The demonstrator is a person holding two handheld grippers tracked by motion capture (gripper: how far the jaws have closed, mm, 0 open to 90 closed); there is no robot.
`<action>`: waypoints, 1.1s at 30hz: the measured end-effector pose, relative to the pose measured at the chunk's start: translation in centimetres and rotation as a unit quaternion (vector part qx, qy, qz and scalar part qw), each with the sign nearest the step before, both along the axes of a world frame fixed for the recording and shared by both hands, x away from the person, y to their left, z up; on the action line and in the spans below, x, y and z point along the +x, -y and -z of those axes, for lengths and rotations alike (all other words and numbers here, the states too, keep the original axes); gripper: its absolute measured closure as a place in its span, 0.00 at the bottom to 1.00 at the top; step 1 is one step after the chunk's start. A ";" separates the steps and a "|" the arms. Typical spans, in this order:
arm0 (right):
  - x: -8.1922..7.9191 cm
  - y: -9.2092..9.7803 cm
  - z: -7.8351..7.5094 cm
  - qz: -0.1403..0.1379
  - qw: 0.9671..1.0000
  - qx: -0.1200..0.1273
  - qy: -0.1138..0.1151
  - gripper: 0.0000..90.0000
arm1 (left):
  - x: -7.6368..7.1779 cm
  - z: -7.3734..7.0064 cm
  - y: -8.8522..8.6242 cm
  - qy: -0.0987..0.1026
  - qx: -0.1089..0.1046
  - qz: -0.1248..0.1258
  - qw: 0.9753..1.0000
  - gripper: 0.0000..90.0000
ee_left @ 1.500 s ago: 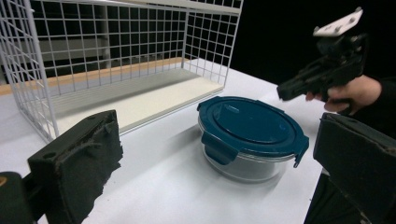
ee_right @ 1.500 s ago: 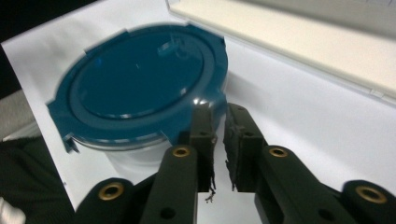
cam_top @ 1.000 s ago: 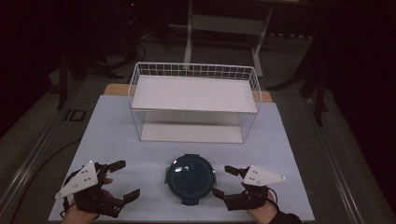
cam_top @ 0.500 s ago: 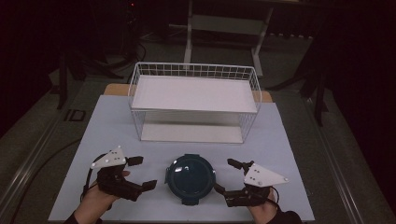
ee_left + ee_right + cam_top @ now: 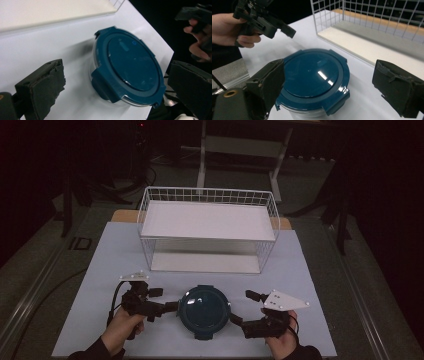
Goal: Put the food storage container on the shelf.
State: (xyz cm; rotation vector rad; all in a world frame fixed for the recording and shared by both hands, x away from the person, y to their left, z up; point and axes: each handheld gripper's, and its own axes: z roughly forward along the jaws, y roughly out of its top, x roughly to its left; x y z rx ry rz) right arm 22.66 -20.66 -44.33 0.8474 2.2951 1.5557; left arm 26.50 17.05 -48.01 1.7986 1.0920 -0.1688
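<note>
Blue-lidded container (image 5: 204,309) sits near the bench's front edge between my 2 claws; left claw (image 5: 159,299) and right claw (image 5: 242,309) both gape wide, holding nothing.

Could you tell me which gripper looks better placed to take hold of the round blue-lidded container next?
Probably the left gripper: its open jaws already reach the container at the rim, while the right gripper sits slightly farther off.

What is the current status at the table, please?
Left hand-held gripper open beside container. Right hand-held gripper open, flanking it. Lid clipped on. Wire basket behind, nothing in the way.
</note>
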 end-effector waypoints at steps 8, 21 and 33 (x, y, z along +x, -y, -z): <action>0.4 -0.1 0.6 0.007 1.000 -0.001 -0.028 0.11 | 1.1 1.8 0.4 -0.085 -0.018 0.002 0.996 0.01; 0.7 -0.4 1.4 -0.003 0.998 -0.004 -0.062 0.16 | 2.0 3.2 0.9 -0.196 -0.029 -0.011 0.980 0.28; 0.7 -0.4 1.4 -0.005 0.998 -0.010 -0.065 0.16 | 2.3 4.0 1.2 -0.228 -0.055 0.007 0.972 0.56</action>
